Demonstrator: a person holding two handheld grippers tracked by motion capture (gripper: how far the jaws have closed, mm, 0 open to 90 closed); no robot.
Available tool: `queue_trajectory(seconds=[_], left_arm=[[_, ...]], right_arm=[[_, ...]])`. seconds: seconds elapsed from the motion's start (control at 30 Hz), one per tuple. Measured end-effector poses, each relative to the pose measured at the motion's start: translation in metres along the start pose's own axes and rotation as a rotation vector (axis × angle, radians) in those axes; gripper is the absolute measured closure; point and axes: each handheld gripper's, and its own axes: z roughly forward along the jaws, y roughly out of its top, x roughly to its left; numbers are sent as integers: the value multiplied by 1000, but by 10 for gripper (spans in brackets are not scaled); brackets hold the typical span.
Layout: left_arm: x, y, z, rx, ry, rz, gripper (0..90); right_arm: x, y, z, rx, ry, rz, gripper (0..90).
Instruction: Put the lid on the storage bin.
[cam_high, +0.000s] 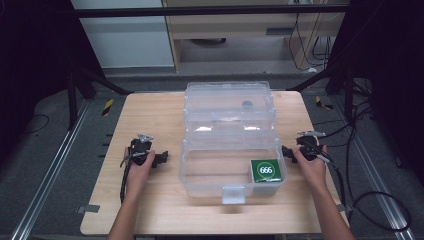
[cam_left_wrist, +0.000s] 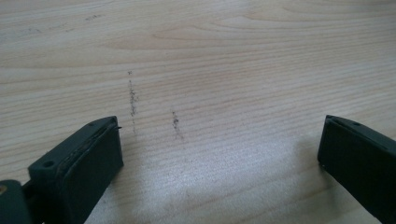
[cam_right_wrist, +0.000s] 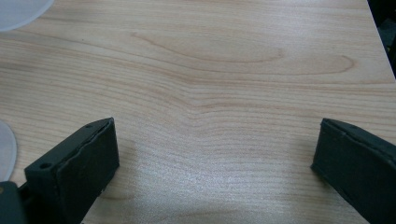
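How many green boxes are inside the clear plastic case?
1: the green box sits in the near right corner of the clear plastic case; glare on the lid could hide others.

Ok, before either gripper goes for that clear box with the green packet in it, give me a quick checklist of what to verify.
1. Left gripper open with nothing between its jaws: ok, bare wood shows between them in the left gripper view.
2. Right gripper open and free: ok.
3. Clear plastic box lid swung back, front compartment reachable: ok.
4. Green packet lying in the box's front right corner, marked face up: ok.
5. Grippers apart from the box walls: ok, one rests on the wooden table at each side.
6. Small dark thing near the back of the box, inside or behind it: cannot tell.
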Motion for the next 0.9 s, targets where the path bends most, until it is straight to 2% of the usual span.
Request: queue_trajectory(seconds=[0.17, 0.27, 0.37, 0.43, 0.5, 0.63, 0.73, 0.8, 0.9], left_arm=[[1, -3, -3, -1, -25, 25, 0], [2, -4, -6, -4, -37, 50, 20], [1, -2, -13, -26, -29, 91, 32], [-1, 1, -20, -45, -32, 101, 35], [-4, 4, -28, -69, -41, 119, 36], [-13, 11, -49, -75, -43, 217, 37], [-17, 16, -67, -81, -48, 263, 36], [-18, 21, -80, -80, -43, 307, 36], [-21, 31, -98, -68, -68, 345, 34]], right_arm=[[-1, -1, -1, 1, 14, -10, 10], [0, -1, -7, 2, 35, -44, 118], [4, -1, -20, -5, 0, -176, 108], [6, -1, -31, 5, -10, -246, 108], [6, 0, -44, 13, -8, -290, 116], [5, 11, -72, 24, -11, -375, 123], [6, 26, -95, 38, 42, -420, 109], [9, 38, -110, 38, 46, -456, 134], [18, 57, -125, 55, 69, -546, 153]])
